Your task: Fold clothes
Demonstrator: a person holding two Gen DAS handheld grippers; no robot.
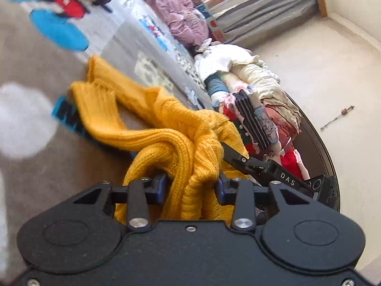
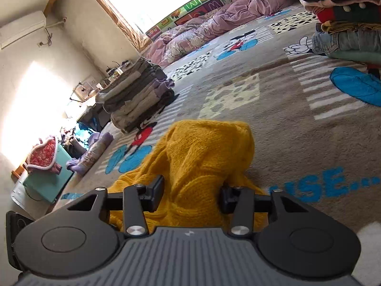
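Lettering on gripper, rug and wall mat
"DAS" marks the right gripper (image 1: 287,176); the rug (image 2: 323,188) reads "USE..."; the alphabet mat (image 2: 190,6) shows "W", "M".

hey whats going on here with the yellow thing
A person is folding laundry on a patterned carpet with a handheld gripper in each hand. Both the left gripper and the right gripper are clamped on a bunched yellow knit sweater. It isn't folded yet. Stacks of folded clothes sit nearby.

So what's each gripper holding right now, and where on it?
Both hold the yellow knit sweater: left gripper on a bunched ribbed fold, right gripper on a gathered fold.
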